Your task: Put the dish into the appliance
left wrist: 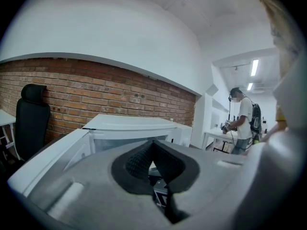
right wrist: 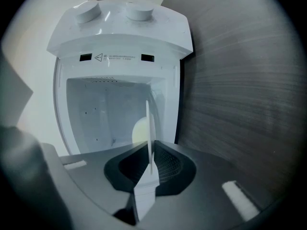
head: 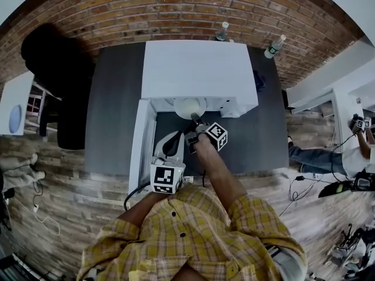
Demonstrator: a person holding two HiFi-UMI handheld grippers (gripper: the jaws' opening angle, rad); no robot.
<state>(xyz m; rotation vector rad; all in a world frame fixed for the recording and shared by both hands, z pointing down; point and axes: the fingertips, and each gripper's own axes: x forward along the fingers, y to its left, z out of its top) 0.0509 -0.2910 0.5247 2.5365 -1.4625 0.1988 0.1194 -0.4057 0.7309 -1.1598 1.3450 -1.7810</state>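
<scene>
White dish [head: 189,107] at frame centre, in the mouth of the open microwave [head: 199,69], rim pinched by the right gripper [right wrist: 149,161]. Left gripper [left wrist: 153,151] is lower centre, beside the open door [head: 140,139], jaws pressed together with nothing between. Grey table [head: 114,116] underneath.

The appliance [head: 199,69] had a smooth, glossy white shell, plastic by its look. The table [head: 114,116] under it was dark grey and matt, finely grained like wood. The brick wall [head: 176,4] behind it was rough. The dish [head: 188,106] at its mouth looked smooth and white.
</scene>
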